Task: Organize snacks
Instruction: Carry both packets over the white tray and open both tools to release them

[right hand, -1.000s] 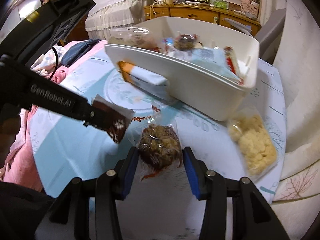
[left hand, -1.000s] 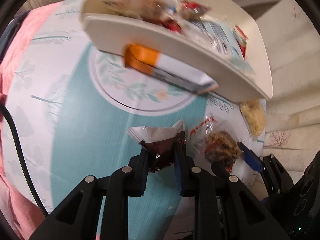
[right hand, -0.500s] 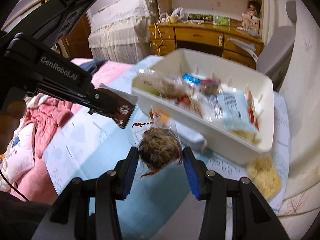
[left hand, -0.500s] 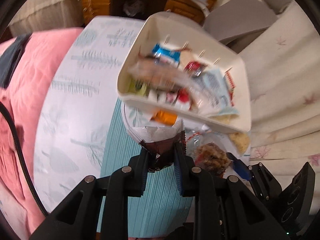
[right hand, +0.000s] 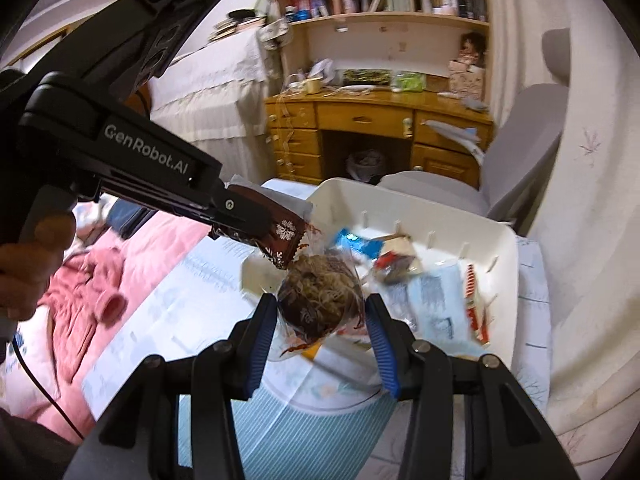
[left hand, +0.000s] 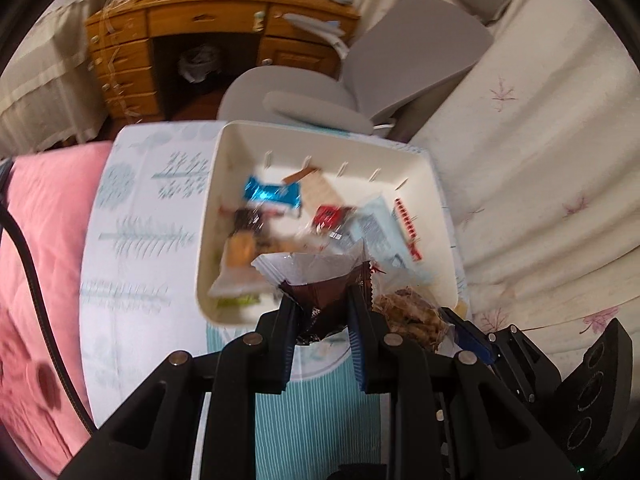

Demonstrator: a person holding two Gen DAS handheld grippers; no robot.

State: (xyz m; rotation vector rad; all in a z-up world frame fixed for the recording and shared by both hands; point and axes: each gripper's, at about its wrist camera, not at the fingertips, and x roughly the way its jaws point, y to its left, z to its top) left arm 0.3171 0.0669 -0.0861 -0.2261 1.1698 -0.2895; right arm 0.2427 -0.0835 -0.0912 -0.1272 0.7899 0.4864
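Observation:
A white bin (left hand: 434, 184) (right hand: 506, 264) holding several snack packets stands on the patterned table. My left gripper (left hand: 322, 300) is shut on a dark brown snack packet (left hand: 320, 294), held above the bin's near edge; it also shows in the right wrist view (right hand: 280, 236). My right gripper (right hand: 322, 308) is shut on a clear bag with a brown, shredded-topped pastry (right hand: 320, 296), held just right of the brown packet and over the bin's near side; this bag also shows in the left wrist view (left hand: 412, 316).
The table (left hand: 132, 240) has a teal and white cloth. A pink blanket (left hand: 44, 240) lies to the left. A grey chair (left hand: 360, 80) and a wooden desk (left hand: 200, 32) stand behind the bin. A cream curtain (left hand: 540, 160) hangs at right.
Both grippers have risen with their snacks and moved over the bin's near side. The pastry bag has left the table. The bin now shows from above.

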